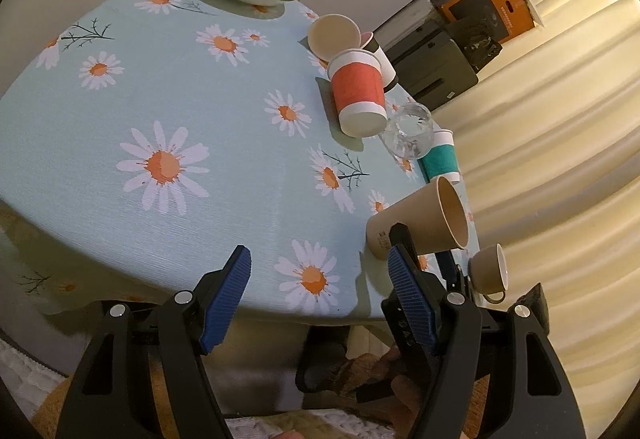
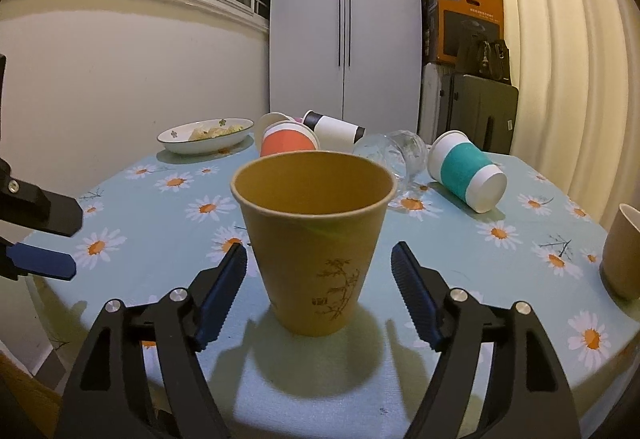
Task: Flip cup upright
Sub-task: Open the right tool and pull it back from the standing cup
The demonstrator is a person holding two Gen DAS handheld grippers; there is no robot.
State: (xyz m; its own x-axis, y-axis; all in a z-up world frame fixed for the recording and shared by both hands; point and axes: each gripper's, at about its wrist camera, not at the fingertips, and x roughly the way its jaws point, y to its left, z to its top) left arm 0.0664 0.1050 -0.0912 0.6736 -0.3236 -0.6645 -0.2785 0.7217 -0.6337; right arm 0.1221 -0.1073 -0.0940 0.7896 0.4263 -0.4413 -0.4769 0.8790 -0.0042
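The right tongs (image 2: 319,263) sit closest to the lens, their blue ribbed pads spread wide on either side of the brown paper cup (image 2: 314,239) and clear of its walls. That cup stands upright, mouth up, near the front edge of the table (image 2: 460,255), with a bamboo sketch printed on its side and its shadow pooled at the base. At the left edge of the right wrist view, the left tongs (image 1: 320,271) reach in above the daisy-print cloth; in their own view they are also spread, holding nothing, one pad just in front of the cup's base. At the right rim of the table stands a tan ceramic mug (image 2: 622,255). Further back, a teal-banded paper cup (image 2: 468,169) lies on its side, and beside it a clear glass (image 2: 394,155) is also tipped over. Behind the brown cup, a red-banded paper cup (image 2: 286,139) and a white cup with black ends (image 2: 334,131) lie on their sides, close together. To their left rests an oval flowered dish (image 2: 206,137) holding pale food. Beyond the table stand a grey wardrobe (image 2: 344,19) and an orange box (image 2: 468,19) stacked on dark cases.
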